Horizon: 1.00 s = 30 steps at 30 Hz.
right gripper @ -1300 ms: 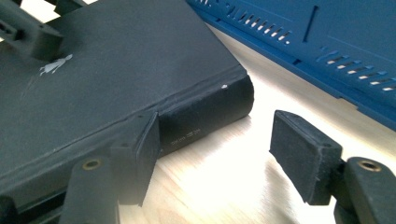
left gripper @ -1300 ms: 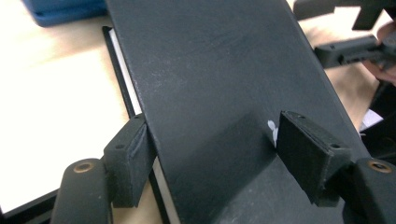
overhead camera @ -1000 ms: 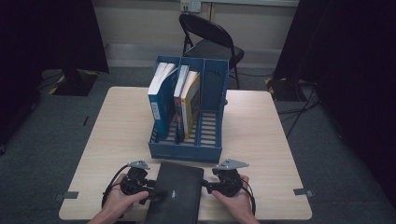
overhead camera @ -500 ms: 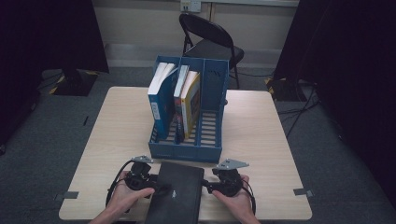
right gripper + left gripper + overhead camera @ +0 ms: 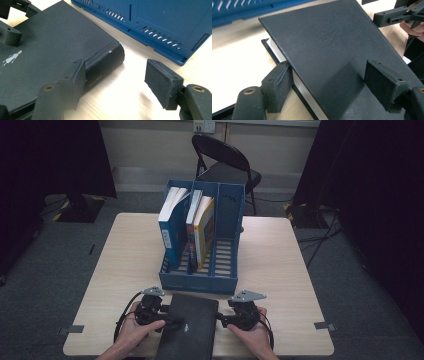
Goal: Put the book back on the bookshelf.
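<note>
A black hardback book [image 5: 187, 326] lies flat at the table's near edge, just in front of a blue three-slot file rack [image 5: 204, 245]. My left gripper [image 5: 167, 317] is at the book's left edge. In the left gripper view [image 5: 328, 67] one jaw stands against the page edge and the other hovers above the cover [image 5: 332, 42]. Its jaws have just been opening and do not press on the book. My right gripper [image 5: 223, 319] is open at the book's right side. There [image 5: 116, 66] one jaw touches the spine corner [image 5: 110, 60], having opened a little, and the other stands over bare table.
The rack's left slot holds a blue book [image 5: 172, 232], and the middle slot holds a red-spined book and a yellow book [image 5: 205, 230]. The right slot [image 5: 227, 255] holds nothing. A black folding chair [image 5: 225, 165] stands beyond the table. The rack's blue front wall [image 5: 160, 22] is close behind the black book.
My left gripper has edged slightly forward and in toward the book's left edge. The book and my right hand have stayed put.
</note>
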### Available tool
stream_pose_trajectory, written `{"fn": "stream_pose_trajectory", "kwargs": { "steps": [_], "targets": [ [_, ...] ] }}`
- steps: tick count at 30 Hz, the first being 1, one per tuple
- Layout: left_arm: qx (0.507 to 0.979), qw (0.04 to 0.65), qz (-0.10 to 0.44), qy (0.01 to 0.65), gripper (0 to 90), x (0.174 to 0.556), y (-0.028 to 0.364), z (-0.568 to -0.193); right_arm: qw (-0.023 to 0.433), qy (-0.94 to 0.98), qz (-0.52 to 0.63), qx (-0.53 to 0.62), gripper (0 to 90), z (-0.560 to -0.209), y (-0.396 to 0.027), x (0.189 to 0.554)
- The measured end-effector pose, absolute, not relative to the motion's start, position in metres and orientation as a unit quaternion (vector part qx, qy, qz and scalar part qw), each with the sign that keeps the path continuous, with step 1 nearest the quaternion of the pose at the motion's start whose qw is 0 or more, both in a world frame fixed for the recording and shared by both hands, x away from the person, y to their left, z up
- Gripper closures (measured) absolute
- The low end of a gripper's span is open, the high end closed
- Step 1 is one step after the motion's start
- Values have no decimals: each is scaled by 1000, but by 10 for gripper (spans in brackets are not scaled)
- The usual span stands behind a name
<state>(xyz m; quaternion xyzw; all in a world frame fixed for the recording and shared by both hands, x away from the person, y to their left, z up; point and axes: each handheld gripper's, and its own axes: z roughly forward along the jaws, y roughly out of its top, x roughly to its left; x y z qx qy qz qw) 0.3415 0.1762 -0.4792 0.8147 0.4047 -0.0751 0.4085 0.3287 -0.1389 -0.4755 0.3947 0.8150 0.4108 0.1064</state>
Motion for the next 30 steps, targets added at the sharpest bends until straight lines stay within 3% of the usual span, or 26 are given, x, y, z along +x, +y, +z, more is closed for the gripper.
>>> {"fn": "stream_pose_trajectory", "kwargs": {
  "steps": [5,6,14,20,24,28,30],
  "targets": [
    [798,411,-92,431,300,342,180,-477,108,816,410,392,317,-475,-139,329],
    [774,434,-114,447,297,343,185,-477,108,816,410,392,311,-475,-139,329],
    [766,443,-132,447,320,346,190,-476,109,817,410,390,306,-475,-139,330],
    [740,492,-149,434,374,345,198,-469,109,818,409,390,300,-475,-139,330],
    [748,491,-134,426,377,342,196,-464,112,817,408,391,301,-475,-138,329],
    [747,489,-171,417,414,337,195,-470,112,818,408,390,307,-475,-138,329],
    [750,483,-156,423,418,331,189,-467,112,818,408,390,306,-475,-138,329]
  ]
}}
